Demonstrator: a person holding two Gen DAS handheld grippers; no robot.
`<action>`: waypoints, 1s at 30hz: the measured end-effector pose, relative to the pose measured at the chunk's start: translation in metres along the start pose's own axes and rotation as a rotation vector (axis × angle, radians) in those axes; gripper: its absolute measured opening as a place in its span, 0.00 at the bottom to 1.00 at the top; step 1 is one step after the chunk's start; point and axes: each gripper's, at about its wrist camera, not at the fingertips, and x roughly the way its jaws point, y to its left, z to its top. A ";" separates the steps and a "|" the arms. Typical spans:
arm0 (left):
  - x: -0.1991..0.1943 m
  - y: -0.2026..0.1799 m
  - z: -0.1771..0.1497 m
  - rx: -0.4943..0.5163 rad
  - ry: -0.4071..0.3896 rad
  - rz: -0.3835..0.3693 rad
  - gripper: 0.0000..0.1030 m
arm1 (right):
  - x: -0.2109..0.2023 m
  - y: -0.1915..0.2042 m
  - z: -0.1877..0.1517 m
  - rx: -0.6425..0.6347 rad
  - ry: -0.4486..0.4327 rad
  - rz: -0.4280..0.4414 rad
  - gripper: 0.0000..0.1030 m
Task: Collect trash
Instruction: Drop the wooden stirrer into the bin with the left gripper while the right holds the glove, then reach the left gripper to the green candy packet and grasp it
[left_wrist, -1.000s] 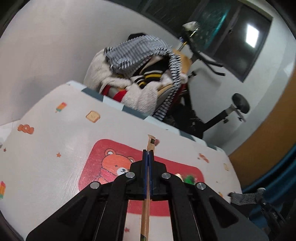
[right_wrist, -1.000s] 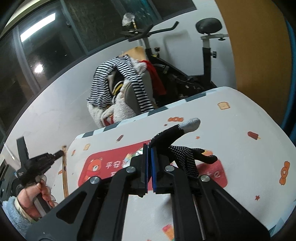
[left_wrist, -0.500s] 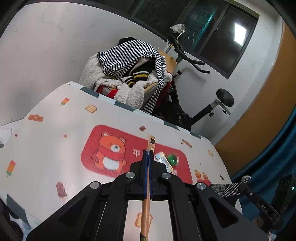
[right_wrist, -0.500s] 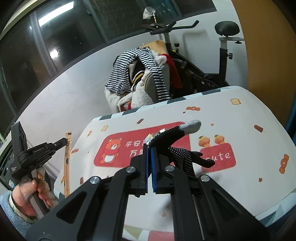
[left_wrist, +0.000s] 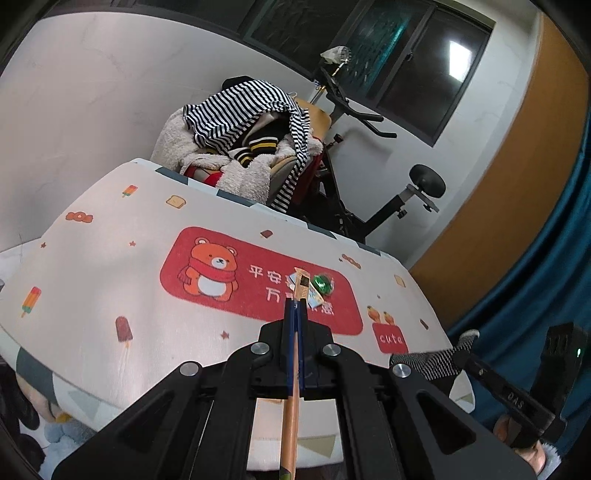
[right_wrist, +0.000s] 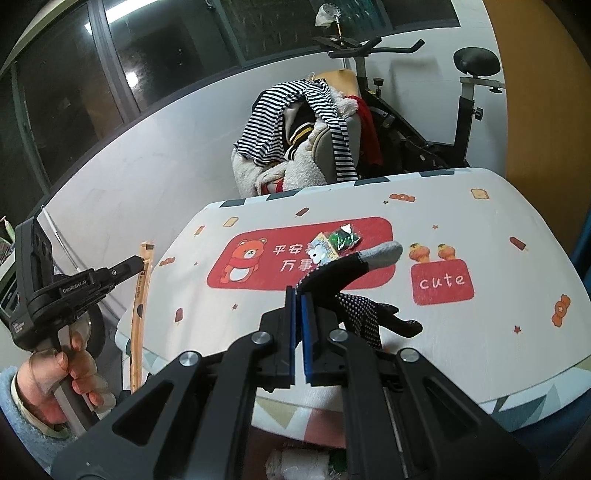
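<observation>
Both grippers are clamped: left gripper (left_wrist: 294, 314) pinches a long paper sleeve (left_wrist: 290, 406), right gripper (right_wrist: 300, 295) a dotted sock (right_wrist: 354, 273). Two wrappers (right_wrist: 334, 243) lie on the table (right_wrist: 480, 332). That thin sleeve could slide free; the dangling sock might snag.

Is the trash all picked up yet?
Not yet. The left gripper is shut on a long brown wrapper, and the right gripper on a dotted sock. A green wrapper and a blue packet remain on the table.
</observation>
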 end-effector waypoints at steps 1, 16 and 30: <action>-0.004 -0.002 -0.006 0.007 -0.004 0.000 0.02 | -0.003 0.002 -0.002 -0.003 -0.001 0.003 0.07; -0.032 -0.006 -0.090 -0.033 -0.091 -0.071 0.05 | -0.023 0.020 -0.025 -0.042 0.011 0.020 0.07; -0.010 0.002 -0.079 -0.021 -0.001 -0.059 0.71 | -0.021 0.004 -0.040 -0.016 0.029 0.012 0.07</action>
